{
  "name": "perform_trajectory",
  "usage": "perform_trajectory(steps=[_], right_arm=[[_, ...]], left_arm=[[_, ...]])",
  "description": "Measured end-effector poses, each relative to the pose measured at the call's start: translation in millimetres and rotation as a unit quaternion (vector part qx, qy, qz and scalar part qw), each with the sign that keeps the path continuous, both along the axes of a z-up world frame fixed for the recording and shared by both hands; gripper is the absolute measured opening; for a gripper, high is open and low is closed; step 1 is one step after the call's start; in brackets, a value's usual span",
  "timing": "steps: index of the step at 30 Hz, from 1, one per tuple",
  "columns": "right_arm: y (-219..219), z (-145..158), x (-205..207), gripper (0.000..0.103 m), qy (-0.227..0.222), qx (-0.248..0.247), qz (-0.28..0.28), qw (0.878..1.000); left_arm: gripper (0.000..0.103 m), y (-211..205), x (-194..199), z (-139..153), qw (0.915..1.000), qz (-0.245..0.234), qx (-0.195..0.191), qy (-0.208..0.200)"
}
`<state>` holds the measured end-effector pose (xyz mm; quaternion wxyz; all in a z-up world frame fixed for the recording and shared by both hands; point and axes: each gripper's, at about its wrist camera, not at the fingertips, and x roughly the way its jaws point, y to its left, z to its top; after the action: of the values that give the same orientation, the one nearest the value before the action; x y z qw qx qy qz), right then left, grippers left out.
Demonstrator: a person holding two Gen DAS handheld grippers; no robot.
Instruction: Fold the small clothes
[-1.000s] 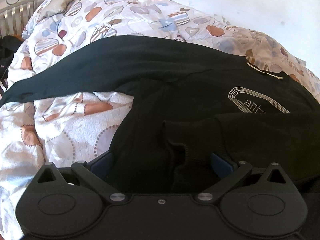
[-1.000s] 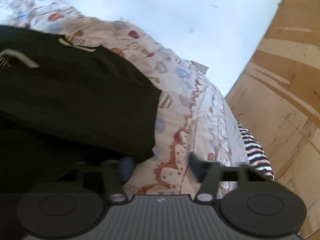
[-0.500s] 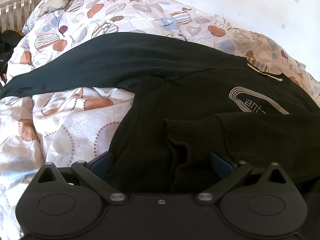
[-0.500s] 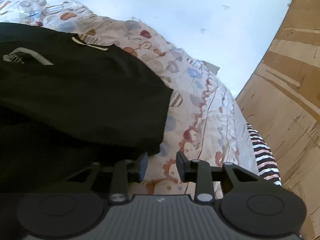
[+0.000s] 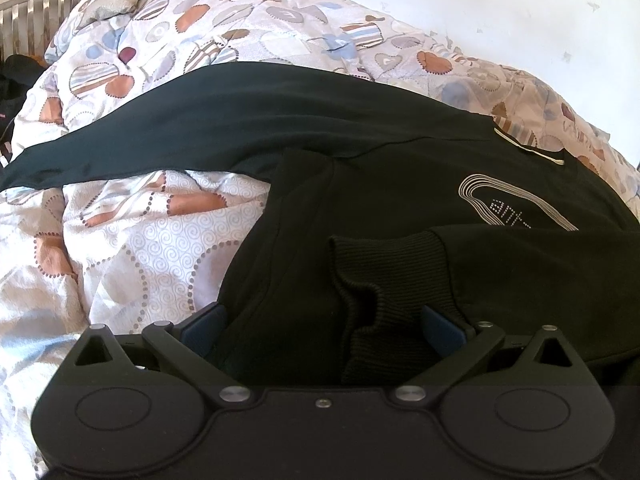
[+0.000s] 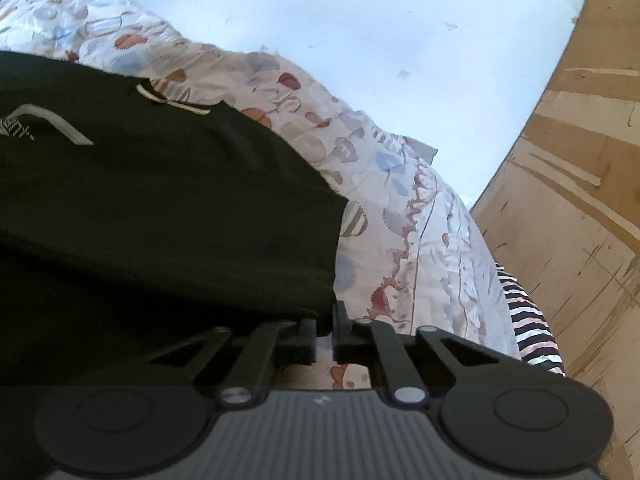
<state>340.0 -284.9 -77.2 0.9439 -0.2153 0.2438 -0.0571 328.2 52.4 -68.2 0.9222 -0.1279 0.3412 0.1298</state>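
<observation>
The left gripper has its fingers spread wide, pinching nothing; between them lies the ribbed cuff of a black sweatshirt, bunched into a soft fold just ahead of the pads. Beyond the cuff the smooth knit body lies flat on the bed, with a pale looped logo ahead and to the right of the fingers and a thin cream neck label further on. One long sleeve stretches away to the left. Under it all is a quilted duvet printed with hearts, circles and stripes, crumpled beside the left finger. A metal headboard and a white wall stand furthest off.

The right gripper has just closed: its fingers are pressed nearly together, nipping the sweatshirt's corner edge, the dark cloth spreading left from them. To their right the ruffled duvet edge runs off, then a striped fabric and a scuffed wooden panel.
</observation>
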Motion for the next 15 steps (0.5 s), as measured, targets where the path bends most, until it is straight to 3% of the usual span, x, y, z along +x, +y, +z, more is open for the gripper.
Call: perform_trajectory(steps=[9,11,13,15], right_arm=[[-10.1,-0.2,-1.6,0.009,0.025,0.028,-0.013,0.999],[-11.1,3.0,-3.3,0.017,0.031,0.036,-0.01,0.999],[-11.1,6.6,-8.4,0.045,0.034,0.041,-0.004,0.999],[-10.3,11.1,-17.4,0.058,0.032,0.041,0.008,0.999]], left_arm=[[0.102,5.5,-7.8,7.7,0.9999,-0.004,-0.003,-0.009],[0.102,14.8,-17.4,17.4,0.9997,0.001,-0.007,-0.025],[0.102,27.9,-27.1,26.4,0.9993,0.012,-0.002,-0.035],[0.102,49.3,-37.2,34.4,0.9984,0.032,0.006,-0.046]])
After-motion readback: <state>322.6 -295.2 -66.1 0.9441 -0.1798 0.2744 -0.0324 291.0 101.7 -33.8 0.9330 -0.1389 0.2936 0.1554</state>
